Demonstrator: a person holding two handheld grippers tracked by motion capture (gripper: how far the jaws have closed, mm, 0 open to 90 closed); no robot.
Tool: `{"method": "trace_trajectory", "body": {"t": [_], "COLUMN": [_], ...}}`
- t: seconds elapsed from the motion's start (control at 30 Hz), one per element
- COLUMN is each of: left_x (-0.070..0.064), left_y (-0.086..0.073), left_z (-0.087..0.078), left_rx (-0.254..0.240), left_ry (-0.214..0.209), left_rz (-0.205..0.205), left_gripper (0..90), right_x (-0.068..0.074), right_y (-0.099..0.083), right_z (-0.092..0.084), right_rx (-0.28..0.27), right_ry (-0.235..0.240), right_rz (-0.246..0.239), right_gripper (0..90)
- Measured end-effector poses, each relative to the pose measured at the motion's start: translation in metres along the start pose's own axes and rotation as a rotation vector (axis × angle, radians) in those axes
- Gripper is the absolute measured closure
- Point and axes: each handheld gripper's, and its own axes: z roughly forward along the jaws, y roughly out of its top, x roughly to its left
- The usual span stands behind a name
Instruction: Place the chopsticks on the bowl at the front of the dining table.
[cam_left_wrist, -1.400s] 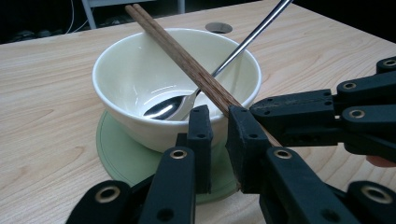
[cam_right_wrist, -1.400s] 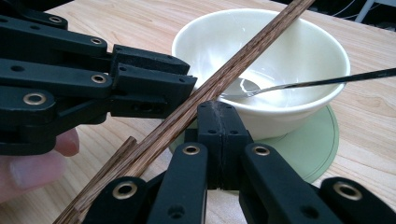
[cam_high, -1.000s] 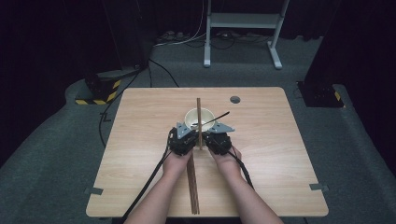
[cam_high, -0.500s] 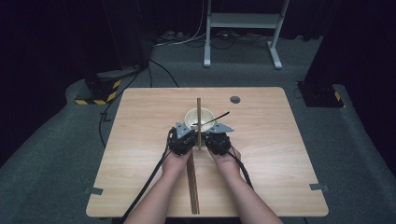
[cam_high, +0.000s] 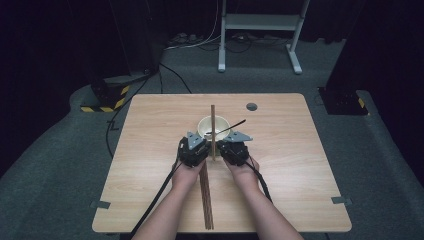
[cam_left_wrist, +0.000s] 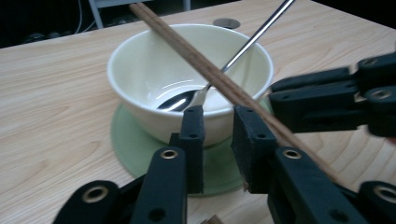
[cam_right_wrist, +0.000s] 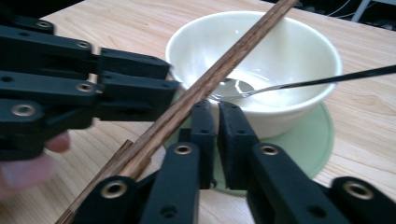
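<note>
A cream bowl (cam_high: 206, 123) stands on a pale green saucer (cam_left_wrist: 130, 149) at the middle of the wooden table (cam_high: 300, 165). A metal spoon (cam_left_wrist: 261, 32) leans in the bowl, its handle out to the right. A pair of brown chopsticks (cam_high: 206, 195) runs from the table's near edge up over the bowl's rim. My left gripper (cam_left_wrist: 217, 114) and right gripper (cam_right_wrist: 217, 109) sit side by side just short of the bowl, one on each side of the chopsticks. The jaws of both have just been opening and stand slightly apart, with nothing between them.
A round grey grommet (cam_high: 251, 106) sits in the tabletop behind the bowl to the right. Black cables (cam_high: 160, 192) trail from the grippers off the near edge. A white stand (cam_high: 260, 30) and more cables are on the floor beyond the table.
</note>
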Motion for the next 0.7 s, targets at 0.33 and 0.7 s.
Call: {"method": "trace_trajectory", "body": {"t": [0.33, 0.7], "left_x": [0.051, 0.091], "left_y": [-0.050, -0.116], "left_z": [-0.067, -0.150], "left_rx": [0.055, 0.278], "left_ry": [0.075, 0.167], "left_rz": [-0.008, -0.015], "left_gripper": [45.8, 19.9], "right_x": [-0.050, -0.125], "right_y": [-0.039, -0.129], "right_z": [-0.053, -0.137], "right_rx": [0.034, 0.177], "right_ry": [-0.061, -0.232], "right_rz": [0.100, 0.170], "right_gripper": [44.0, 37.5]}}
